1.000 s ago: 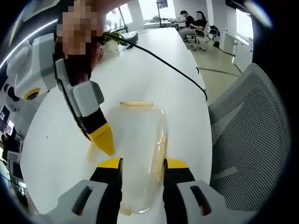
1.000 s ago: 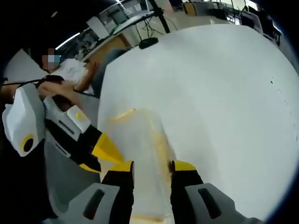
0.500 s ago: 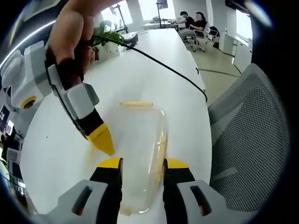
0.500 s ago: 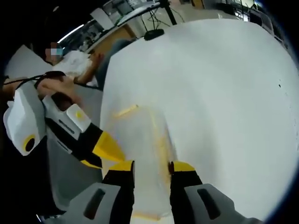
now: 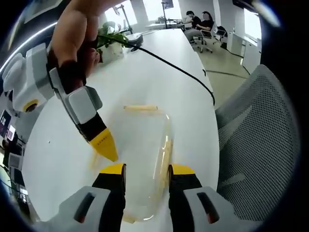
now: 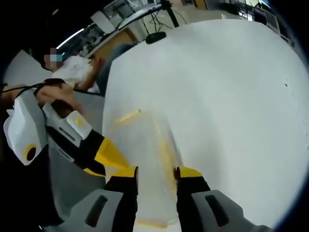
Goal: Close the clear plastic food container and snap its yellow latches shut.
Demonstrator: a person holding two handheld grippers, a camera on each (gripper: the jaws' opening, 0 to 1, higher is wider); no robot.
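- While the white table (image 5: 145, 72) spreads wide beneath both cameras, a grey mesh office chair (image 5: 263, 140) stands at its edge in the left gripper view and a black cable (image 5: 178, 71) trails across the top.
- The clear plastic food container (image 5: 142, 154) lies flat on the table near that edge, its lid apparently already down; the work in hand looks to be the latching step.
- In the left gripper view, the left gripper (image 5: 143, 170) sits with its jaws narrowly apart over the container's near end, straddling it rather than clearly clamping it.
- In the right gripper view, the right gripper (image 6: 153, 173) holds a similar narrow gap above the container (image 6: 145, 159), one jaw close to a side latch.
- The container is almost see-through, with rounded corners; yellow latches (image 5: 140, 108) run along its far end and sides.
- The next move probably calls for pressing each latch down against the rim until it clicks, while the other gripper steadies the box.
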